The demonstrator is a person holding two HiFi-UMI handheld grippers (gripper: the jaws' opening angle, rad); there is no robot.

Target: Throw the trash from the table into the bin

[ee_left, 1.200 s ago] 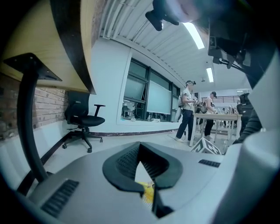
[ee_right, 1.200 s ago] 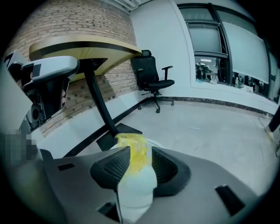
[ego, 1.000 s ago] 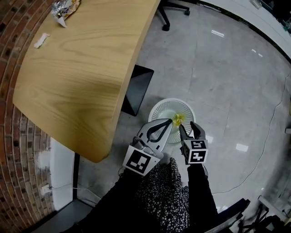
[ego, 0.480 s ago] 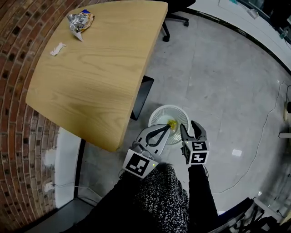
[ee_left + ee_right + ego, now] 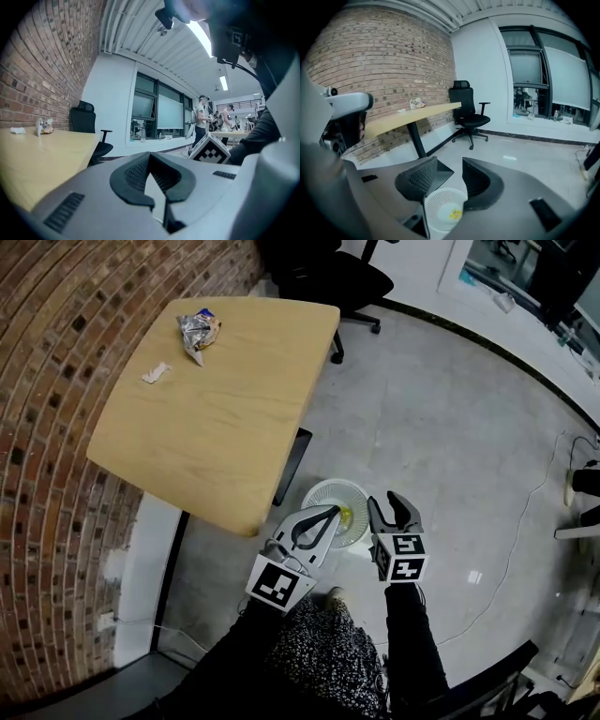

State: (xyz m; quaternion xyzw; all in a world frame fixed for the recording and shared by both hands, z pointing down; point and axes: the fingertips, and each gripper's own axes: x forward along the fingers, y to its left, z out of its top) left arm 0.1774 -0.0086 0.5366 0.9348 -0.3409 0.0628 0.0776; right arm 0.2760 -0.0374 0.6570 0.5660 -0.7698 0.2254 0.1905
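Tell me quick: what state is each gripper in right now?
Left gripper: closed, nothing between the jaws.
Right gripper: open, holding nothing.

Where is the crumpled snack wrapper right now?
The snack wrapper lies at the head view's upper left, on the far end of the wooden table by the brick wall, with a white paper scrap beside it.

**Table and floor, with their loads**

Wooden table point(image 5: 225, 418) carrying a crumpled foil wrapper point(image 5: 198, 331) and, near it, a white paper scrap point(image 5: 157, 373). Grey floor point(image 5: 450, 427) bearing a white mesh bin point(image 5: 319, 495) beside the table's near corner, and an office chair point(image 5: 328, 277) at its far end.
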